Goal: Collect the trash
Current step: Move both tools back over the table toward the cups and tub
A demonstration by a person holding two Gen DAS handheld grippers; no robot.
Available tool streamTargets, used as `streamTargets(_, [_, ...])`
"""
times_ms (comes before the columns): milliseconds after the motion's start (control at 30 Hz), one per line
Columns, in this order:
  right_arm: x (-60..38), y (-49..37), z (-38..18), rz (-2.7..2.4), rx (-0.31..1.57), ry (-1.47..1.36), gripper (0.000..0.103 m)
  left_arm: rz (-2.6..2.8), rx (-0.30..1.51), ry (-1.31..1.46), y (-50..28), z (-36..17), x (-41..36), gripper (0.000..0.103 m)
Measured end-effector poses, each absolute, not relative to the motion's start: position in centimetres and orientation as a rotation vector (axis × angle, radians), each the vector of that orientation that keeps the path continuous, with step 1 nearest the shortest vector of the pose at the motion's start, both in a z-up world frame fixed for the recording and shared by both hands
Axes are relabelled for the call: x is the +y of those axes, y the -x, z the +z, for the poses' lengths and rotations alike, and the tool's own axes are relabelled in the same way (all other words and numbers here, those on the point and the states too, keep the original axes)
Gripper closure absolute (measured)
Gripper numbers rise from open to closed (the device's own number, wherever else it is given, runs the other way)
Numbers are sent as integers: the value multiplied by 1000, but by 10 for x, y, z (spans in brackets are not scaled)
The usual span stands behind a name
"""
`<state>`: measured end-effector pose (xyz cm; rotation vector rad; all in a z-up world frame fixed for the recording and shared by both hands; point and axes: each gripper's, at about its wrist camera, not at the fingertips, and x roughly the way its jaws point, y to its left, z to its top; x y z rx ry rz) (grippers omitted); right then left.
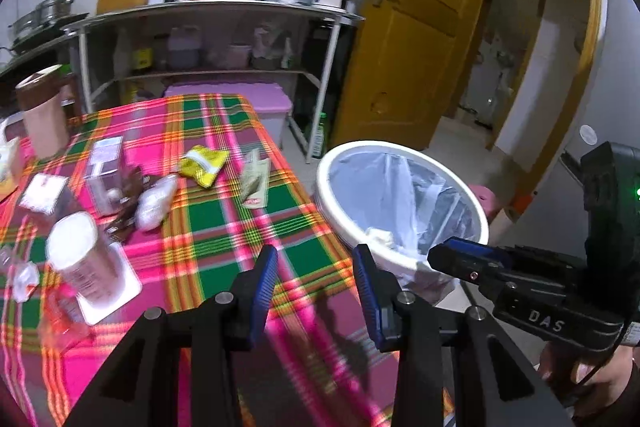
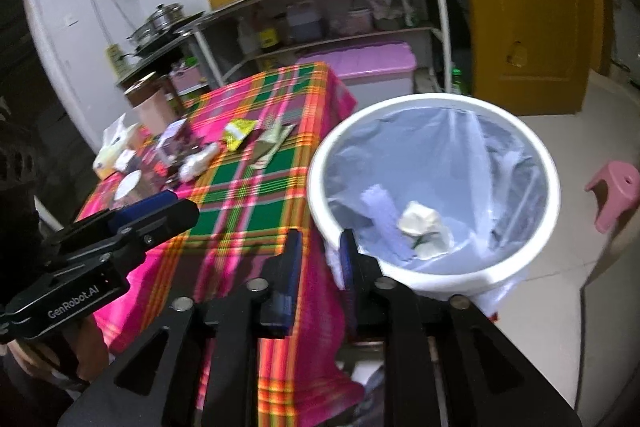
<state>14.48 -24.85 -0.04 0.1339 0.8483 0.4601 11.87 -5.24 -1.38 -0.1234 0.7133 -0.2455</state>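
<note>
Trash lay scattered on the counter (image 1: 224, 227) under its pink-and-green plaid cloth. At the far left stood a brown-lidded jug (image 1: 42, 107), with a white-topped canister (image 1: 80, 259) nearer on a white coaster. Right of those came a clear box (image 1: 105, 179), then a crumpled white wrapper (image 1: 154, 203), then a yellow snack packet (image 1: 204, 165), then a pale green sachet (image 1: 254, 183) toward the counter's right edge. The left tool (image 1: 316, 287) hovered over the near part of the cloth, its blue-padded jaws partly apart with nothing between them. Just right of the counter stood a white bin (image 2: 432, 187) lined with a clear bag, a crumpled white wad (image 2: 424, 227) and a pale strip at its bottom. The right tool (image 2: 320, 259) hung at the bin's near-left rim, jaws slightly parted and empty. A pink stool (image 2: 612, 195) sat on the floor at the far right.
</note>
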Motion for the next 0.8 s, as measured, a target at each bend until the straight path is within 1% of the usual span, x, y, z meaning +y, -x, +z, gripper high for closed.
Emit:
streamTargets(33, [-245,-143,0,472,849,-134,66,-236,713,126,-115,-14,-49,64])
streamTargets(67, [-240,-142,0,487,850,-130,65,-226,711,128,-112,-15,-44,64])
streamTargets(233, [-224,-136,1,543,846,-114,61,-167,701,133,-98,-13,-24,64])
streamTargets(500, [-203,-131,1,600,848,-86,60,-76,686,144,-83,-13,8,64])
streamTargets(567, [-198,-130,1,610,847,-75,55,-49,685,150,-78,-15,18,64])
streamTargets(600, [-194,-130,1,621,851,-70,50,-33,685,153,-76,-16,23,61])
streamTargets(633, [-191,-130,0,628,854,-68,50,-16,684,159,-74,-17,29,57])
streamTargets(700, [-188,-130,0,641,856,-65,50,14,681,172,-69,-20,40,52])
streamTargets(800, [-181,-131,0,661,857,-60,50,61,681,194,-65,-23,58,49])
